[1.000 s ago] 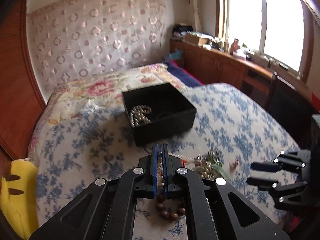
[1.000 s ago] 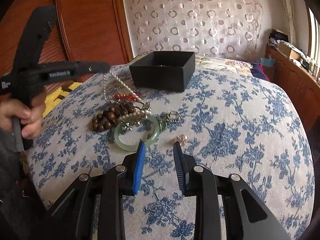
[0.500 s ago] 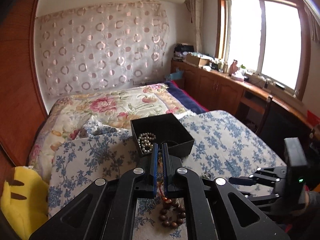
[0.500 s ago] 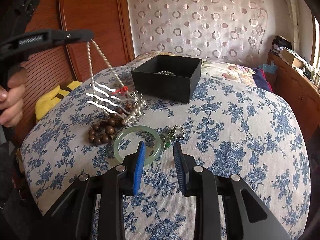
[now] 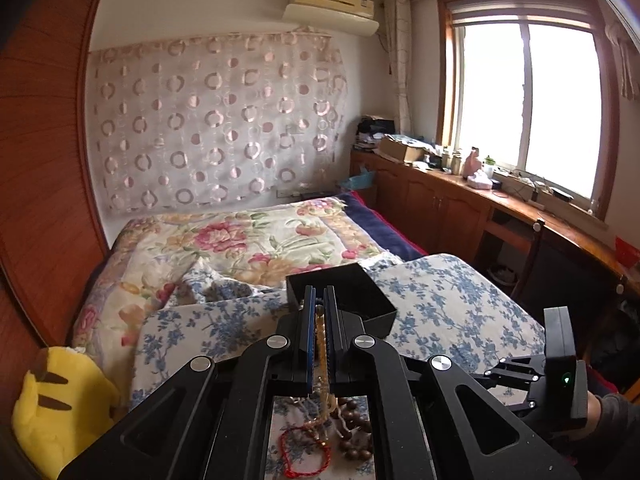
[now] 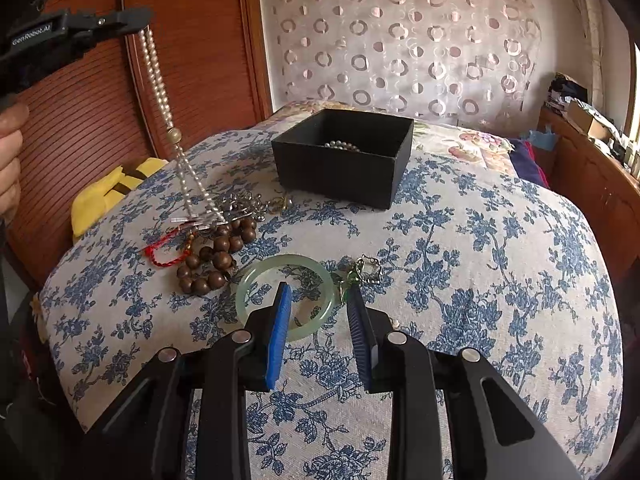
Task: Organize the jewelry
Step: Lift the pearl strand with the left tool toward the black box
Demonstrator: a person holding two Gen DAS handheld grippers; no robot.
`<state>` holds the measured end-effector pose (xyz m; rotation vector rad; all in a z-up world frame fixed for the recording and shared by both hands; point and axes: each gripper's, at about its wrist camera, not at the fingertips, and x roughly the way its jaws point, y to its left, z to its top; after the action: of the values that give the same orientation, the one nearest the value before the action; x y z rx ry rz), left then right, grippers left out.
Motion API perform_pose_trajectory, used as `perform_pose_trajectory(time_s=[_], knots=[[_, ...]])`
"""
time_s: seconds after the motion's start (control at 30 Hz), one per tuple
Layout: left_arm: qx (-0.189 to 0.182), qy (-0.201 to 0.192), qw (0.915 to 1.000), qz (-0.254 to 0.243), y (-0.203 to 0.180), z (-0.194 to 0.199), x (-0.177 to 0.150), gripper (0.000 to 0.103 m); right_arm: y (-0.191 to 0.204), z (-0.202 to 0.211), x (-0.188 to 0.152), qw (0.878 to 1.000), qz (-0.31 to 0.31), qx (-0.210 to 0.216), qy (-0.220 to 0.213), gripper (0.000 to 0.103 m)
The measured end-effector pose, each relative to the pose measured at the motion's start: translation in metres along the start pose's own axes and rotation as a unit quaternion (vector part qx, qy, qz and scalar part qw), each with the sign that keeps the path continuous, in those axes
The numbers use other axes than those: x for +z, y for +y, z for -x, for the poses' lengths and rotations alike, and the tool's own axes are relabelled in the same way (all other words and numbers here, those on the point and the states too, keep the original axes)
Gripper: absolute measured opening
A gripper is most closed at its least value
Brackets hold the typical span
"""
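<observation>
Blue-flowered cloth covers the bench (image 6: 460, 240), with a floral bed behind it. The left tongs (image 5: 319, 320) are clamped on a pearl necklace (image 6: 158, 76) and have climbed since a second ago: then the strand lay slack among the heap, now it hangs taut from the tongs at ten o'clock in the right wrist view, its lower end still caught in the silver pieces beside the wooden bead bracelet (image 6: 212, 256) and red cord (image 6: 164, 250). That tangle probably needs shaking free before the strand can go to the black box (image 6: 340, 172) at twelve o'clock, which already holds beads. The right tongs (image 6: 318, 316) stand partly open and empty, just over the jade bangle (image 6: 286, 296).
</observation>
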<state>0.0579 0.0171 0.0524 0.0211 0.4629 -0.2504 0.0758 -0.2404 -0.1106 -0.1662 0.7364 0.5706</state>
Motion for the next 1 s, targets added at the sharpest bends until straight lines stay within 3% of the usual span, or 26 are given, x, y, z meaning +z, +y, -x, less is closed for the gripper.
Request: perform_pose_trajectory(time_s=[0.2, 0.8, 0.93, 1.0], knots=[[0.012, -0.019, 0.9997, 0.01, 0.011, 0.016, 0.004, 0.003, 0.003, -0.003, 0.007, 1.0, 0.007, 0.002, -0.001, 0.031], [0.049, -0.064, 0.9966, 0.017, 0.036, 0.053, 0.027, 0.003, -0.002, -0.041, 0.004, 0.998, 0.016, -0.006, 0.064, 0.031], [0.054, -0.066, 0.9963, 0.011, 0.037, 0.057, 0.028, 0.004, -0.001, -0.044, 0.006, 0.997, 0.031, -0.014, 0.07, 0.013], [0.056, -0.066, 0.9962, 0.011, 0.037, 0.057, 0.027, 0.004, 0.001, -0.045, 0.007, 0.997, 0.038, -0.011, 0.072, 0.009]])
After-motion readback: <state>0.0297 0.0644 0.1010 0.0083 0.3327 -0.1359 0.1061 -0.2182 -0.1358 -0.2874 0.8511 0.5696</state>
